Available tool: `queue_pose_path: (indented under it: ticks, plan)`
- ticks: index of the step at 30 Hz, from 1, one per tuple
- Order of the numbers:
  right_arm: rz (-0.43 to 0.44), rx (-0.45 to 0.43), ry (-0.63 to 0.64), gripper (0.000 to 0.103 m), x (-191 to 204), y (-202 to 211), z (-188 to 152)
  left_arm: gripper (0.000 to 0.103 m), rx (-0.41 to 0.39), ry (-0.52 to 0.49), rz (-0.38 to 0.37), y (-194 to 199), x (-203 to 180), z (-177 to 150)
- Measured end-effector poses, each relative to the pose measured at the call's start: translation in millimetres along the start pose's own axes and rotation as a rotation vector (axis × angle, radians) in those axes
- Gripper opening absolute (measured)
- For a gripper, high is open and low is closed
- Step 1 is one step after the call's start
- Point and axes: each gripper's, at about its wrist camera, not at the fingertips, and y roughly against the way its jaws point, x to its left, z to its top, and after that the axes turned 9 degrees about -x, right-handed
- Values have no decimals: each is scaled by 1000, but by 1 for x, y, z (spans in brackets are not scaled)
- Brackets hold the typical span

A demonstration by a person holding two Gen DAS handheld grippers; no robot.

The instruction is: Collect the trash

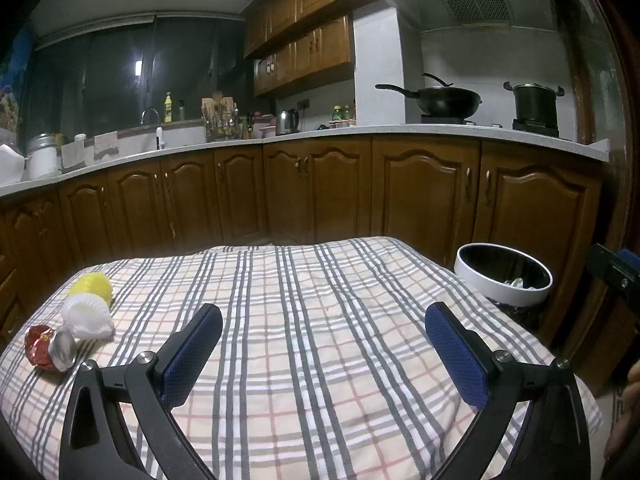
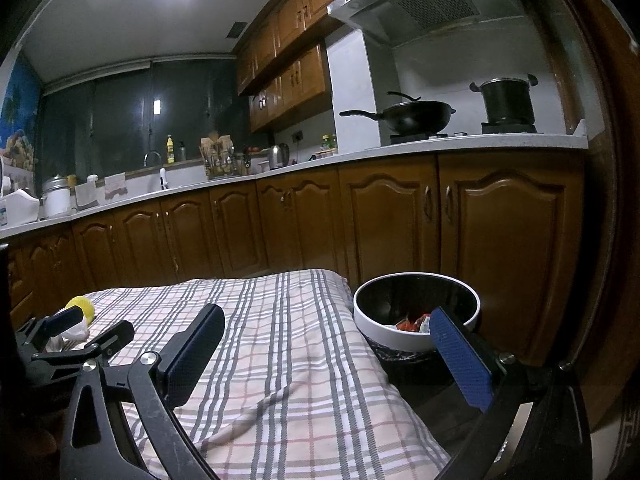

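Some trash already lies in the white-rimmed round bin off the plaid-covered table's right edge. Judging by that, a fresh pick comes next: yellow foam net, white foam net and crumpled red-silver wrapper wait near the far-left corner. Left gripper and right gripper hover spread wide, empty, low over the near edge.

Two foam fruit nets, one crushed can, one bin, two pots.
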Motion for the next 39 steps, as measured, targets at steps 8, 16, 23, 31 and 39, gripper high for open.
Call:
queue_pose_path:
  ticks: [8,16,23,31,39]
  plan:
    - [7,3,5,103,1,-1,2,102,3,-1,-6,-2,1,1]
    - [6,3,6,103,1,-1,2,102,9,-1,-15,-5,2,1]
    - [8,3,5,103,1,-1,3,102,11,-1,-17,-5,3,0]
    - [8,6,4,103,2,-1,3,102,15,2,-27,-5,5,-1]
    - [16,43,-3,103,6,-9,4,102,47,19,-40,-7,11,-1]
